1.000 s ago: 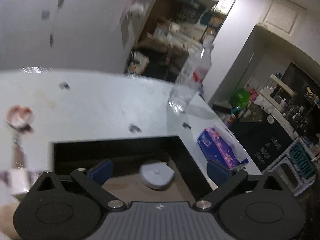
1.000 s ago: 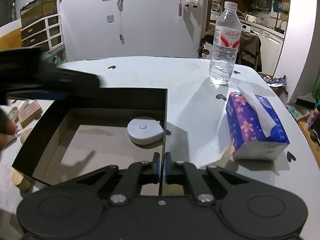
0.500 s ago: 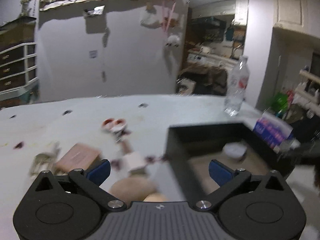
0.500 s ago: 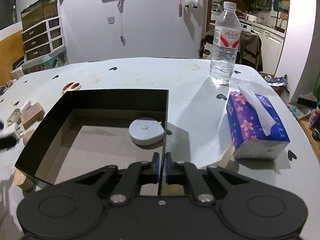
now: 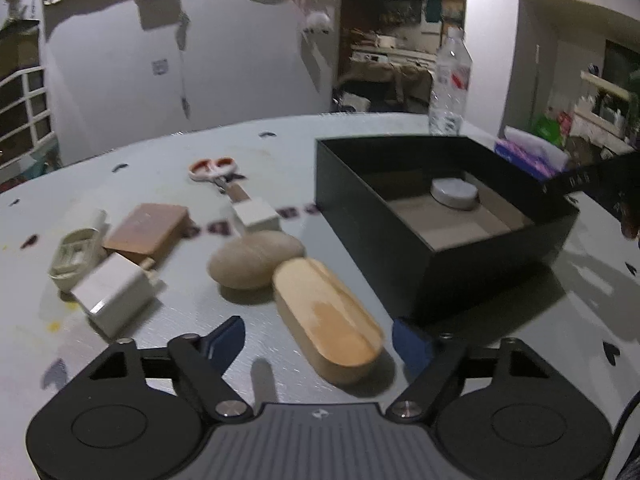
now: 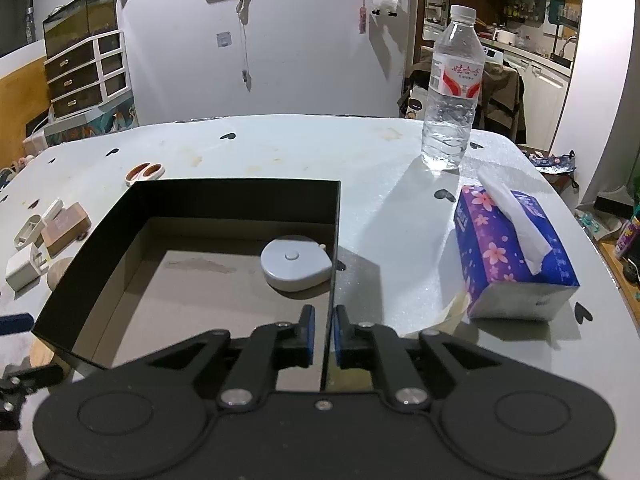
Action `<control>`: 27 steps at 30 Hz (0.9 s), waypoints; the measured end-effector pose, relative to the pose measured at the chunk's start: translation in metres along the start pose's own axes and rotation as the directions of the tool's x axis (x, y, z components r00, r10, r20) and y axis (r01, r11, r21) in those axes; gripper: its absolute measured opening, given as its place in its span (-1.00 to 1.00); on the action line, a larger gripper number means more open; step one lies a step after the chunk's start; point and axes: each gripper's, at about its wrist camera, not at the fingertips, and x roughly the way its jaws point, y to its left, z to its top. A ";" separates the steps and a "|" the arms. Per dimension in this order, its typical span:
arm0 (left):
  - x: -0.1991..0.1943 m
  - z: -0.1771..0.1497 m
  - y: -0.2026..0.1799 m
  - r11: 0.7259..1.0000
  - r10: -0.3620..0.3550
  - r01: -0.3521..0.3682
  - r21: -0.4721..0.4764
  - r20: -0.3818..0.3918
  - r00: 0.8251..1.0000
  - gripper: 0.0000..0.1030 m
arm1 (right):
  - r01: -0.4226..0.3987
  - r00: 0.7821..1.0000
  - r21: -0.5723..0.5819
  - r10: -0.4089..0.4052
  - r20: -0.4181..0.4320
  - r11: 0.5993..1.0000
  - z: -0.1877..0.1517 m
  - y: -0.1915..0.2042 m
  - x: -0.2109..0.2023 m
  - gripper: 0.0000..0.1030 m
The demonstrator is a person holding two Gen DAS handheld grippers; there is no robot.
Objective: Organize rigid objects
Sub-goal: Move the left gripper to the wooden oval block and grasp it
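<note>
My left gripper [image 5: 318, 342] hangs low over the table, jaws closing. The near end of an oval wooden block [image 5: 324, 316] lies between its blue pads, which stand apart from it. A rounded tan pebble [image 5: 254, 258], a white cube [image 5: 256, 214], a white charger [image 5: 112, 296], a brown block [image 5: 146, 232] and scissors [image 5: 212, 168] lie beyond. My right gripper [image 6: 323, 334] straddles the near right wall of the black box [image 6: 240, 196], jaws opening, with a slit showing beside the wall. A grey round tape measure [image 6: 296, 268] lies inside the box.
A water bottle [image 6: 452, 96] stands behind the box at the table's far right. A purple tissue pack [image 6: 512, 252] lies right of the box, near the table's right edge. A beige plastic case [image 5: 74, 256] sits at the far left of the loose items.
My left gripper swung left from over the box and sank to the loose items, its jaws narrowing around the oval block. The right pads eased apart from the box wall.
</note>
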 end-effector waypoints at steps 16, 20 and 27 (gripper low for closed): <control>-0.003 -0.007 0.023 0.981 0.148 -0.150 -0.126 -0.023 0.989 0.27 | 0.012 1.000 -0.018 -0.012 -0.016 1.000 -0.001 0.002 0.001 -0.88; 0.006 0.001 0.015 0.993 0.092 -0.092 -0.078 -0.004 0.996 0.22 | 0.007 1.000 -0.013 -0.007 -0.018 1.000 0.000 0.001 0.002 -0.88; 0.023 0.010 0.011 0.998 0.051 -0.052 -0.031 -0.030 0.998 0.08 | 0.002 1.000 -0.006 -0.002 -0.021 1.000 -0.001 0.000 0.005 -0.88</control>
